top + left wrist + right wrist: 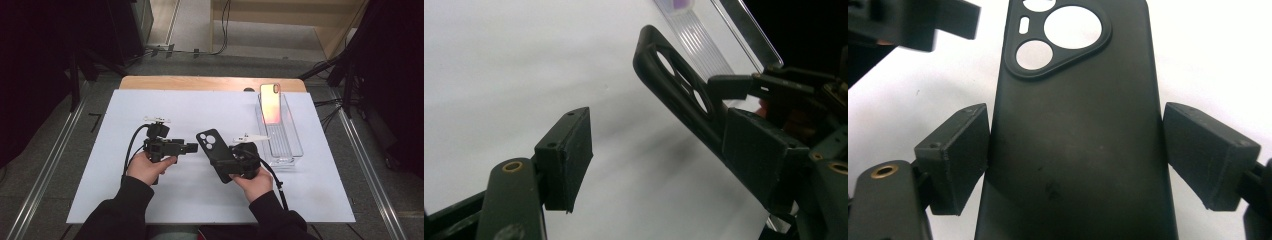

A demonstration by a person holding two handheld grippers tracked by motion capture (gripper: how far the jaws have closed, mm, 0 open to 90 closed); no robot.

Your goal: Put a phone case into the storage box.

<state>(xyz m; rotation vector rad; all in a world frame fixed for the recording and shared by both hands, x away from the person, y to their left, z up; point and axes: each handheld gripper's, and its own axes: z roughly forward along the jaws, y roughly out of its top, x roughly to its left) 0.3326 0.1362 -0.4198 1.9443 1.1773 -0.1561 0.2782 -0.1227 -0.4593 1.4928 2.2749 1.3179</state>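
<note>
The right gripper [227, 161] pinches the matte black phone case with its triangular camera cut-out [216, 154] by its long edges, lifted over the white table sheet [150, 200]. The left gripper [196, 147], jaws spread and empty, sits just left of it. I'd say a handover or fitting is underway; next the left jaws must align on the case's far end, while the pink glossy phone [271, 103] waits upright in the clear plastic tray [290, 150], far right.
</note>
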